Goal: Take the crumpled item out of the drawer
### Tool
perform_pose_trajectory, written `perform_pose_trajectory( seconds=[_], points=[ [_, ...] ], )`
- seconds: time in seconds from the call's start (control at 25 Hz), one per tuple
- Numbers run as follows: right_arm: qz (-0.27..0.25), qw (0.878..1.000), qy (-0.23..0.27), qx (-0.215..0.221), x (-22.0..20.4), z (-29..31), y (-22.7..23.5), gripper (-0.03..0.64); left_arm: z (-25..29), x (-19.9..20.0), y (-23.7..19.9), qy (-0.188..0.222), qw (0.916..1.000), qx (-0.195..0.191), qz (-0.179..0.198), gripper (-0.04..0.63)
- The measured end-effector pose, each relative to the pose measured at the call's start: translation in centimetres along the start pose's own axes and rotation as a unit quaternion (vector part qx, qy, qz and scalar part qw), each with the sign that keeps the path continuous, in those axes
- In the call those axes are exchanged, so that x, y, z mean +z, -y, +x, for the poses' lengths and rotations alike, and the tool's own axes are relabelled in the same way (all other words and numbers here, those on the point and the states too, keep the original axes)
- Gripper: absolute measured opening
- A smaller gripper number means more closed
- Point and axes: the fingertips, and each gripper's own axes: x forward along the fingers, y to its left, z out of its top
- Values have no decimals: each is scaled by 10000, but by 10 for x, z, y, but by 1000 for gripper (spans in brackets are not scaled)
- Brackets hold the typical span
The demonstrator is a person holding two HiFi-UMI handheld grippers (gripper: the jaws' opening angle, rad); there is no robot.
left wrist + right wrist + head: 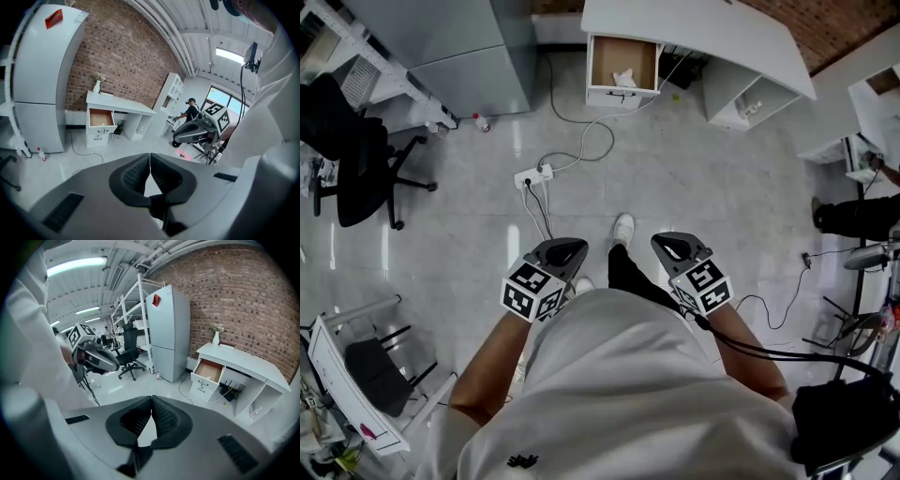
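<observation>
Far across the floor [694, 178], at the top of the head view, the crumpled item [624, 79] lies white inside the open drawer [607, 58], near its front edge; paper or cloth, I cannot tell from here. That drawer stands pulled out under the white surface [703, 33]. A power strip [532, 174] lies on the floor between it and the rig. Well short of all that, my left hand-held gripper [566, 249] and right hand-held gripper [673, 246] are both clenched on nothing, jaws together, side by side.
</observation>
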Motion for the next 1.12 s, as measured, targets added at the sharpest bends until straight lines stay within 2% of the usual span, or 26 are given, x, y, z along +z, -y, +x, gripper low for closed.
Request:
perform_pose_trajectory(
  seconds=[0.2, 0.32, 0.68, 0.96, 1.12],
  points=[
    [109, 9997, 198, -13, 43, 17, 89, 37, 52, 70, -36, -103, 9997, 180, 102, 25],
    [157, 9995, 288, 46, 61, 28, 146, 77, 94, 115, -58, -208, 9991, 291, 223, 25],
    [313, 9988, 290, 230, 69, 46, 285, 78, 208, 209, -98, -407, 9971, 477, 431, 26],
    [585, 9978, 312, 99, 80, 54, 342, 66, 269, 255, -132, -521, 9959, 436, 599, 26],
    [799, 9963, 289, -125, 82, 59, 369, 66, 307, 273, -163, -572, 9953, 348, 705, 26]
  ],
)
